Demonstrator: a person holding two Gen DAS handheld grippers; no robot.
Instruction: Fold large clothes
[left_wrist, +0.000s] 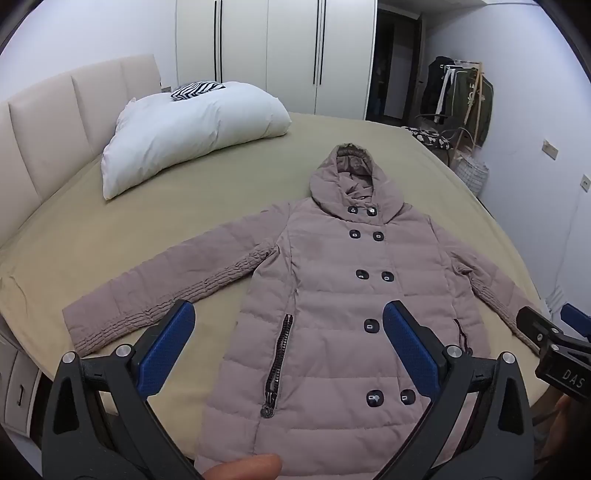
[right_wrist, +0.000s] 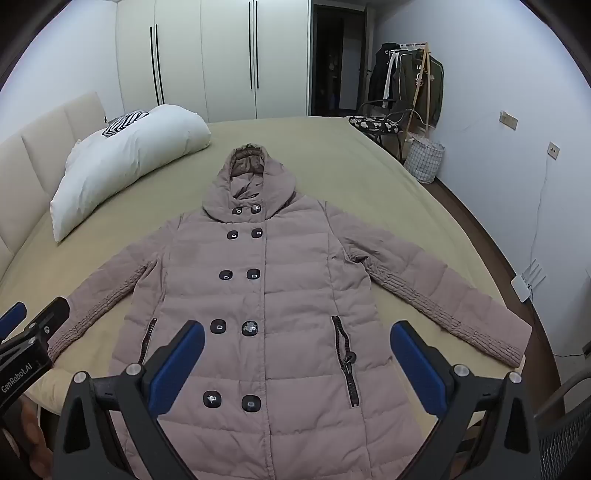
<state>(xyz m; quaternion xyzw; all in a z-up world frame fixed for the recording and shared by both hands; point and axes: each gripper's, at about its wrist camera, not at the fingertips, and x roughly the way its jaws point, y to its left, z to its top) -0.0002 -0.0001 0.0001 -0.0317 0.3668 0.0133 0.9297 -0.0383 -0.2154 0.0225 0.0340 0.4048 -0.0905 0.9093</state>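
On the bed one coat lies flat – ten buttons, two sleeves spread; left gripper and right gripper hover with fingers apart, bare sheet far and left

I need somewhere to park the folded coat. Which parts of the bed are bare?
The bed sheet is bare beyond the hood toward the far edge, right of the pillow, and between the pillow and the coat's left-hand sleeve. The near middle is crowded: the coat fills it, both sleeves spread.

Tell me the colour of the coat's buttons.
Black, on the dusty pink coat; the buttons show best in the right wrist view.
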